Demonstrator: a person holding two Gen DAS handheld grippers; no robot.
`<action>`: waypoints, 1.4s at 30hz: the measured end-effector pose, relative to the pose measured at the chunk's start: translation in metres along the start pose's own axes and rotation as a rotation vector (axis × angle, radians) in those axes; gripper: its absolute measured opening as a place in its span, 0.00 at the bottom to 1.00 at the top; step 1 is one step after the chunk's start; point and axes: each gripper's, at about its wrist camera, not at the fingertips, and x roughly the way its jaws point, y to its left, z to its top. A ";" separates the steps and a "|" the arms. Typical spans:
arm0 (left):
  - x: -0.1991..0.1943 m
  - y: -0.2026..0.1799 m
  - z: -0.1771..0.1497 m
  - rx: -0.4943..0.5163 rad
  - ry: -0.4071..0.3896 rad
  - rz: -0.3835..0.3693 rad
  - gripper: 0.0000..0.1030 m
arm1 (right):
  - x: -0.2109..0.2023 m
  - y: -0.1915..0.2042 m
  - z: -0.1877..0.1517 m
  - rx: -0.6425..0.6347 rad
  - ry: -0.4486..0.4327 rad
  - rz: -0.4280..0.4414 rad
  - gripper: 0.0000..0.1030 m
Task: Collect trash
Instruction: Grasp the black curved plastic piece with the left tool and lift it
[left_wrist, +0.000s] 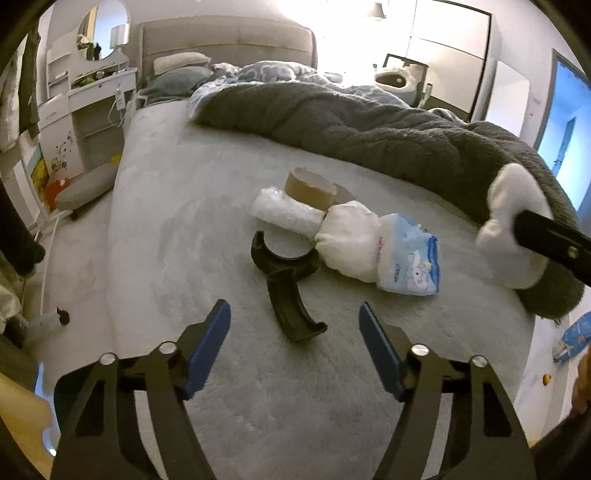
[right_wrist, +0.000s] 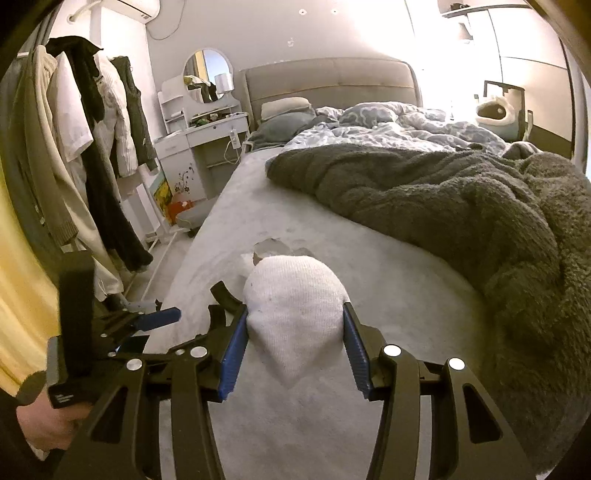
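The right tool pinches a white wad between its blue pads, lifted above the bed; best keep the squeeze firm and carry it off level, since soft stuff can slip. The left tool is spread, hovering near a black bracket. Farther off lie a cardboard tube, bubble wrap and a diaper, touching in a row.

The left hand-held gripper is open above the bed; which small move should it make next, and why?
Probably ease the left hand-held gripper forward onto the black curved plastic piece and close. It lies nearest, straight ahead, while the right hand-held gripper already holds a white sock.
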 end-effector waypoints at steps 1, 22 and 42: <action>0.003 -0.001 0.000 -0.005 0.002 0.008 0.66 | -0.001 -0.001 -0.001 0.002 -0.001 0.000 0.49; 0.033 0.002 0.006 -0.070 0.044 0.065 0.21 | -0.013 -0.018 -0.009 0.026 0.007 -0.008 0.49; -0.009 0.023 0.007 -0.035 -0.005 0.048 0.21 | 0.014 0.014 -0.002 -0.003 0.056 0.088 0.49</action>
